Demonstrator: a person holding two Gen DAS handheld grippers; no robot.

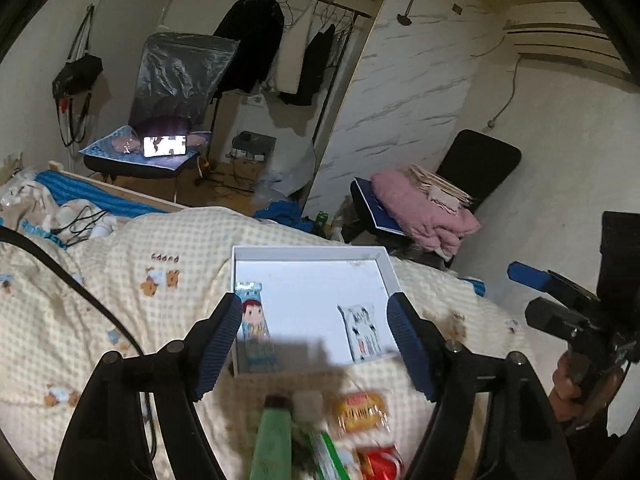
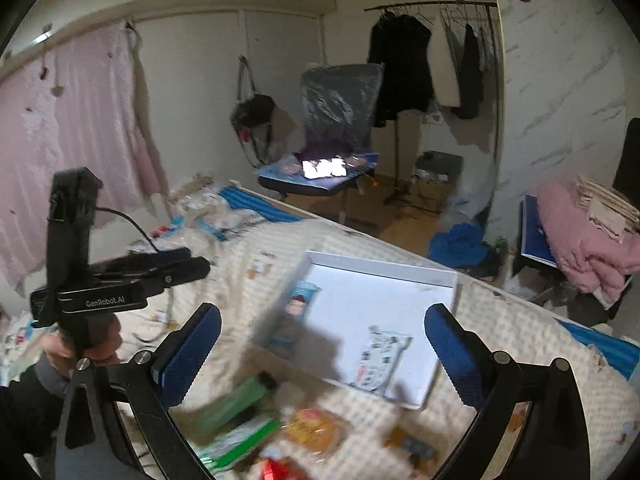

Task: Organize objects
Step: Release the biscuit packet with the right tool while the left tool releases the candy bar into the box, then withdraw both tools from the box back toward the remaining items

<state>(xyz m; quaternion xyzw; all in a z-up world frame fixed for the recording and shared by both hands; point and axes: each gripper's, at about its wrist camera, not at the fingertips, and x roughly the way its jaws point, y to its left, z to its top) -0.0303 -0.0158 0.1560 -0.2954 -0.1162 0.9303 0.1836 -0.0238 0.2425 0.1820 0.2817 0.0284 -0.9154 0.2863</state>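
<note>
**Both claws raised and empty above the bed; two packets lying in the white tray**

Left claw [image 1: 314,346] parted moderately wide, nothing between its blue pads [image 1: 218,344], held above the near edge of the white tray [image 1: 308,252]. Right claw [image 2: 322,354] spread very wide, likewise gripping nothing, also above the tray's near side. Seen from the left wrist view at far right: the right claw's blue finger [image 1: 528,276] and the hand [image 1: 568,384] gripping its handle. Seen from the right wrist view at far left: the left tool's black body [image 2: 120,276], held by a hand [image 2: 84,340] in a dark sleeve.

Tray resting on the cream checked quilt [image 1: 120,280] of the bed. Inside it, two flat packets well apart: one with a cartoon figure [image 1: 254,324] along the left wall, one white with black print [image 1: 362,330] near the front right.

On the quilt just in front of the tray, blurred: a green tube with a dark cap [image 1: 274,440], a green-and-white packet [image 1: 326,456], an orange wrapped snack [image 1: 360,410], a red packet [image 1: 380,464].

Beyond the bed: a plastic-covered chair [image 1: 180,80] with a lit phone [image 1: 165,145] on its seat, a clothes rail [image 1: 304,0] with dark garments, a second chair [image 1: 476,164] piled with a pink blanket [image 1: 424,208].
</note>
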